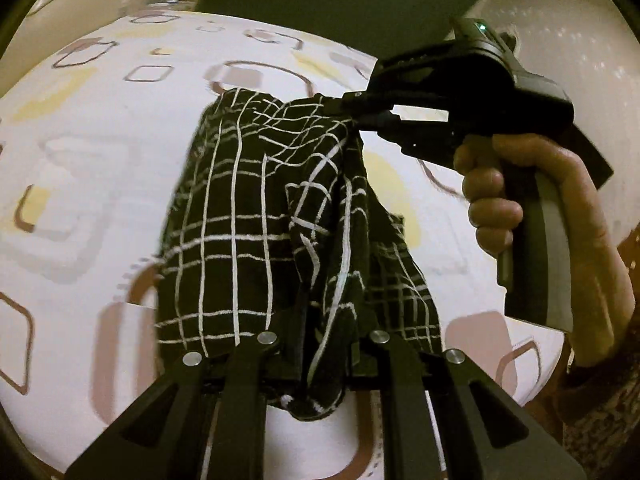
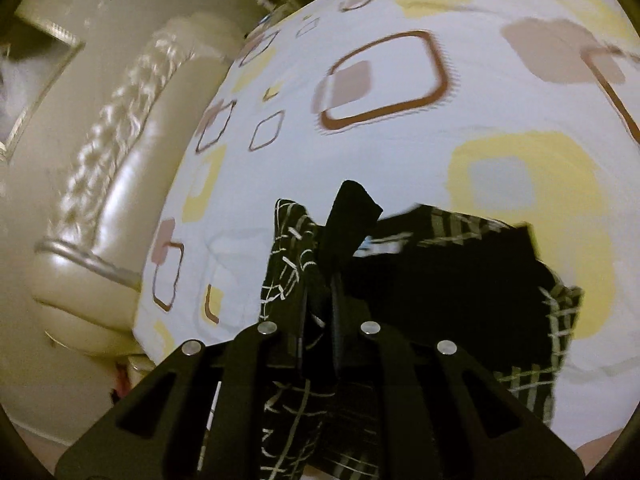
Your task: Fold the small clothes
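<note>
Bed [image 1: 80,152], white cover with brown, yellow, pink squares, fills both views. Cream padded headboard [image 2: 120,184] along bed's left edge in right wrist view. Black garment with white grid lines [image 1: 248,208] lifted above bed, stretched between both grippers, bulk hanging down. Left gripper [image 1: 320,360] clamped on garment's near edge. Right gripper [image 1: 352,114] clamped on far corner, hand [image 1: 520,208] on handle. No containers. No readable writing.
</note>
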The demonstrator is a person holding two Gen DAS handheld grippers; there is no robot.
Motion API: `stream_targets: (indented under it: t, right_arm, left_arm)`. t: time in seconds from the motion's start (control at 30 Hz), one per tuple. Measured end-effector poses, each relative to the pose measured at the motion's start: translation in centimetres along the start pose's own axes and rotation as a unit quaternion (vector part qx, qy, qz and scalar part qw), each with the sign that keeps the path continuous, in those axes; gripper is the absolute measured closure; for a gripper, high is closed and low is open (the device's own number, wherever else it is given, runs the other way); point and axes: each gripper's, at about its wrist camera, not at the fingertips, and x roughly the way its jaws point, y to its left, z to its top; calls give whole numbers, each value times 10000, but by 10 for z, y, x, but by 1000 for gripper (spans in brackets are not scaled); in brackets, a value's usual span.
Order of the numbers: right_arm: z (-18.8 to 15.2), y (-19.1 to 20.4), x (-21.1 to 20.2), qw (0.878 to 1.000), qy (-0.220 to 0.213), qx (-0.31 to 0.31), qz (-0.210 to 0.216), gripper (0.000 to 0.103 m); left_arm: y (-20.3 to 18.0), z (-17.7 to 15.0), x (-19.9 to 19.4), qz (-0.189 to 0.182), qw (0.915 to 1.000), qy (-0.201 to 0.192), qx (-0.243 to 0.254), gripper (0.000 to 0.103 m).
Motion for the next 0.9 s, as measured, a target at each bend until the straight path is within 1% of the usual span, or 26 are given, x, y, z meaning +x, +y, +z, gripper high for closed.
stream_targets:
  t: [0.1, 0.17, 0.3, 0.4, 0.43, 0.63, 0.7, 0.8, 0.83, 0.9]
  right_arm:
    - [-4, -34, -14, 9998, -115, 168, 57, 94]
    - [-7, -57, -20, 9992, -193, 339, 117, 94]
    - [-13, -94, -26, 9976, -281, 603, 172, 94]
    - [-18, -118, -25, 9962, -318, 781, 221, 94]
    - [-20, -123, -24, 9958, -315, 822, 236, 94]
    - [-32, -154, -18, 9933, -335, 1038, 386, 94]
    - [-39, -162, -21, 9915, -424, 1107, 539, 94]
    - [-49, -171, -28, 9873, -737, 1173, 781, 94]
    - [-52, -173, -29, 9870, -771, 1183, 768, 94]
    - [-58, -182, -21, 9873, -684, 1289, 622, 94]
  left_arm:
    - [-23, -7, 21, 62, 9997, 114, 206, 90]
    - [-31, -10, 32, 95, 9994, 168, 292, 90]
    - [-51, -16, 53, 178, 9983, 297, 470, 90]
    - [-59, -20, 67, 283, 9973, 382, 565, 90]
    - [-57, -15, 76, 321, 9969, 407, 594, 90]
    - [-60, -30, 98, 574, 9924, 468, 986, 90]
    - [-61, -34, 100, 631, 9908, 442, 1108, 89]
    - [-62, -36, 102, 699, 9885, 414, 1273, 89]
    - [-62, -37, 104, 724, 9876, 422, 1328, 89]
    - [-62, -40, 108, 788, 9860, 424, 1409, 88]
